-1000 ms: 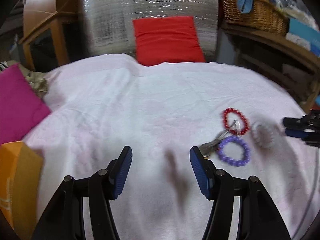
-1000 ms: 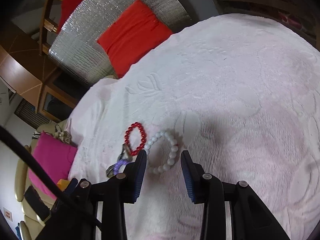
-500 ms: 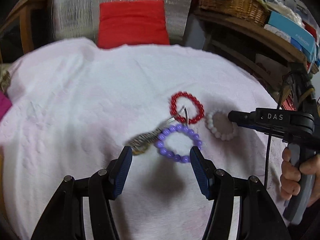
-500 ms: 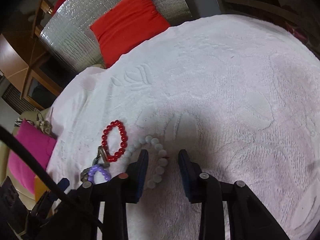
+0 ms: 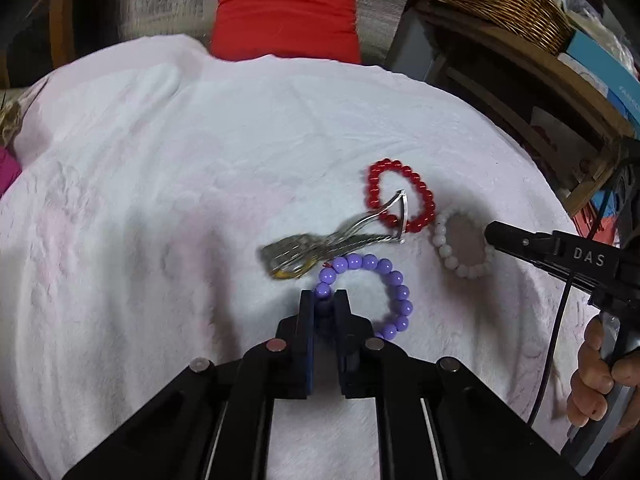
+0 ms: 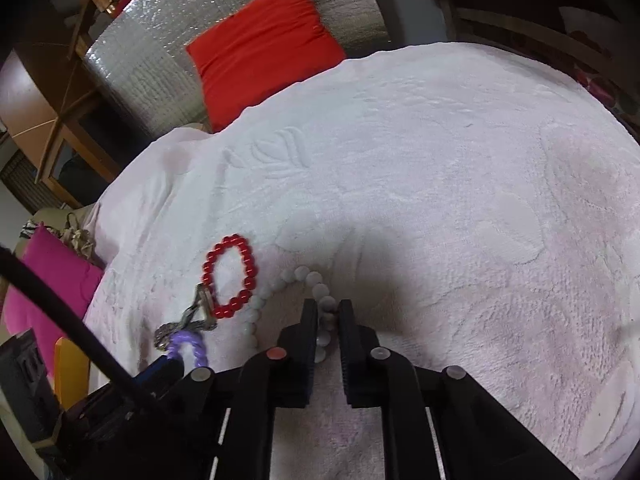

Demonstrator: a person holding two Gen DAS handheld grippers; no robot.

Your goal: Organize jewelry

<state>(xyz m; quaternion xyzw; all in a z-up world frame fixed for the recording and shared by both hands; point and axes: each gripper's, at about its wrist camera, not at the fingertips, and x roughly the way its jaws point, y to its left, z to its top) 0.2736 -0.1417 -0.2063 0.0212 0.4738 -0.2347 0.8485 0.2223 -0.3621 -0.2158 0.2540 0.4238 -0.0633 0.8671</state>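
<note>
A: What were the left fingers doing?

B: The left gripper [image 5: 324,304] had just closed its fingers, and they pinched the near-left beads of the purple bracelet [image 5: 394,280]. The rest of its loop lay ahead and to the right of the fingertips on the pink towel [image 5: 200,168].

A: And the right hand's tool?

B: The right gripper [image 6: 328,312] had just closed too, and its fingers clamped a stretch of the white bracelet [image 6: 280,286]. That loop curved ahead and to the left of the tips.

A: Where was the other jewelry?

B: The red bracelet [image 5: 400,196] lay beyond the left fingers, to the right, and just beside the white one. A silver metal piece [image 5: 332,242] stretched from just ahead of the left fingertips to the red loop, its far end over the red beads.

A: Anything behind?

B: A red cushion [image 5: 286,12] sat past the towel's far edge.
</note>
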